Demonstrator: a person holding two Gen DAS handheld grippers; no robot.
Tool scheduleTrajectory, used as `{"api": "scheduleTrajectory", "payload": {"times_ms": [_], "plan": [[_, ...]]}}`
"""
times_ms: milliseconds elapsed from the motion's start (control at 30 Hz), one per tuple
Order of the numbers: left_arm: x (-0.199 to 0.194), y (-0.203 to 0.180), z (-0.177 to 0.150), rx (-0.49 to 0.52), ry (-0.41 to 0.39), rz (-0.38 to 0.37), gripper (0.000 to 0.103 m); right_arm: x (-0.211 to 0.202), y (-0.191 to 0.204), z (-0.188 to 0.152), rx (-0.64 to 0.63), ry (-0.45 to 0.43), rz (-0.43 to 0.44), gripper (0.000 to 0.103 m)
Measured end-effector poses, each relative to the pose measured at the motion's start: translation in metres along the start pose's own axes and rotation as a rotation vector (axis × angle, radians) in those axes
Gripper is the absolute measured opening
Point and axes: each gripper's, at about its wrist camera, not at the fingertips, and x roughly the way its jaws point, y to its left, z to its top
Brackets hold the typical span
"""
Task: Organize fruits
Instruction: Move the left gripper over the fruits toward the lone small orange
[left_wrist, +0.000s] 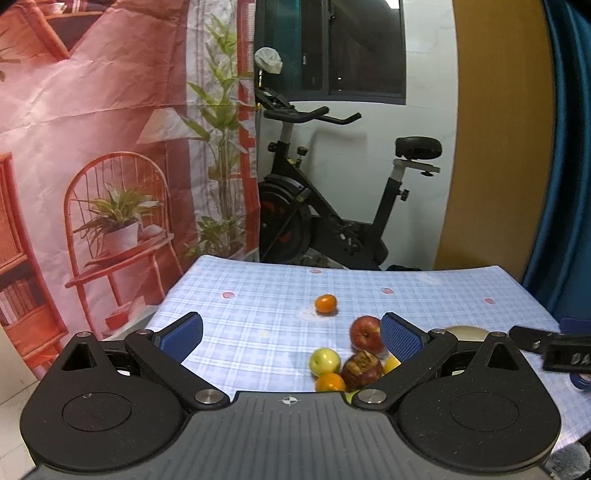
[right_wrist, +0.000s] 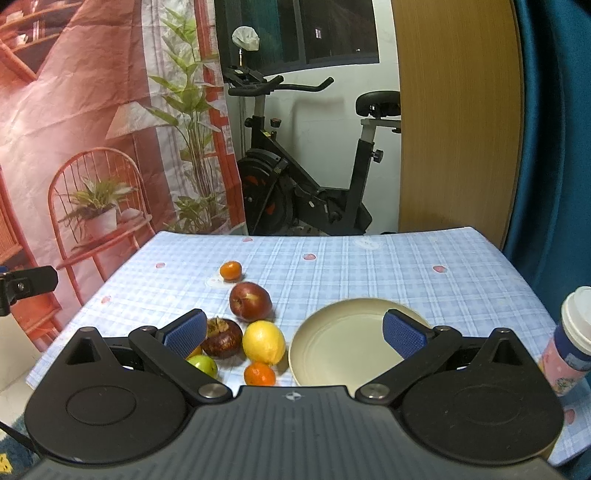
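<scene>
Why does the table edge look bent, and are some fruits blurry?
Left wrist view: the fisheye lens bows the table; the red apple is smeared, probably by motion. Right wrist view: the same curving, but the red apple and plate look sharper, with soft shadows.

On the worktop (right_wrist: 369, 266) I see the plate (right_wrist: 343, 343) at near right, with the cup (right_wrist: 570, 343) further right at the edge. Left of the plate lies a fruit cluster: the lemon (right_wrist: 263, 342) just beside the plate, the mangosteen (right_wrist: 221, 338) left of the lemon, the small apple (right_wrist: 203, 363) before the mangosteen, one tangerine (right_wrist: 259, 373) before the lemon, and the large apple (right_wrist: 250, 301) behind the lemon. A second tangerine (right_wrist: 231, 270) lies apart, behind the large apple. The exercise bike (right_wrist: 306, 177) stands behind the worktop; the backdrop (right_wrist: 92, 129) hangs at left.
</scene>
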Motion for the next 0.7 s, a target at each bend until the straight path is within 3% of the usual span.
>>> {"api": "scheduleTrajectory", "payload": {"times_ms": [200,333,400,533,700], "plan": [[0.018,0.009,0.003,-0.006,0.009,-0.025,0.103,0.012,-0.015,0.016,0.030,-0.037,0.007,0.103],[0.026,0.009,0.002,0.021,-0.044,-0.031,0.103,0.019,-0.021,0.021,0.029,-0.105,-0.026,0.103],[0.034,0.011,0.004,0.012,-0.031,-0.055,0.103,0.024,-0.022,0.021,0.013,-0.141,-0.028,0.103],[0.055,0.017,0.008,-0.013,0.001,-0.074,0.102,0.033,-0.022,0.018,0.006,-0.210,-0.003,0.103],[0.078,0.023,0.018,-0.020,0.019,-0.079,0.100,0.055,-0.023,0.024,0.019,-0.173,0.110,0.103]]}}
